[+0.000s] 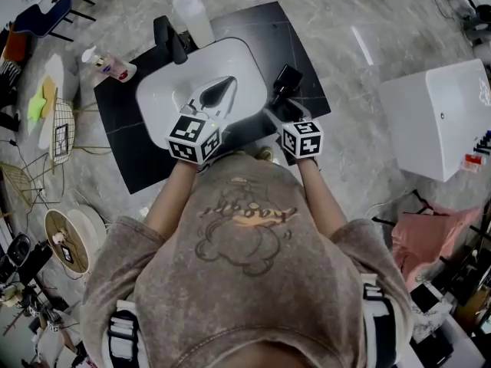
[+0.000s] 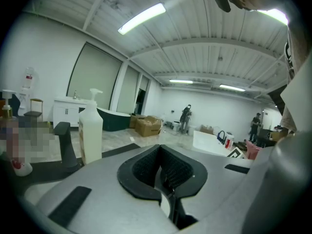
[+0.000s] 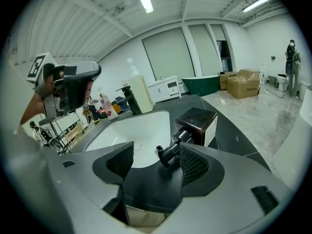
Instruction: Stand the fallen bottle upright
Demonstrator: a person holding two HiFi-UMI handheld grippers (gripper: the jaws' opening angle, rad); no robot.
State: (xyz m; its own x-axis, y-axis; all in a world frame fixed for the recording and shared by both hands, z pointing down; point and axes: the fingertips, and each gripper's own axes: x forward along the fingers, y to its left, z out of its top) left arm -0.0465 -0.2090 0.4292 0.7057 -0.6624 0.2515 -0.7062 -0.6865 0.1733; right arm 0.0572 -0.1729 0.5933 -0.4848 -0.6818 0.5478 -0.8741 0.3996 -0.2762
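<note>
A dark brown square pump bottle (image 1: 286, 80) lies on its side on the black counter (image 1: 261, 29), to the right of the white sink (image 1: 157, 94). In the right gripper view the bottle (image 3: 199, 122) points its black pump head (image 3: 167, 151) toward me. My right gripper (image 3: 158, 161) is open, and the pump head sits between its fingers, nearer the right pad (image 3: 195, 165), which does not press on it. My left gripper (image 1: 224, 87) hovers over the sink basin. Its jaws (image 2: 163, 168) are shut with nothing between them.
A black faucet (image 1: 170, 38) rises at the sink's far left, with a tall white pump bottle (image 1: 192, 14) upright behind it. A small clear bottle with a red label (image 1: 110, 67) is at the counter's left corner. A white box (image 1: 437, 117) stands on the floor to the right.
</note>
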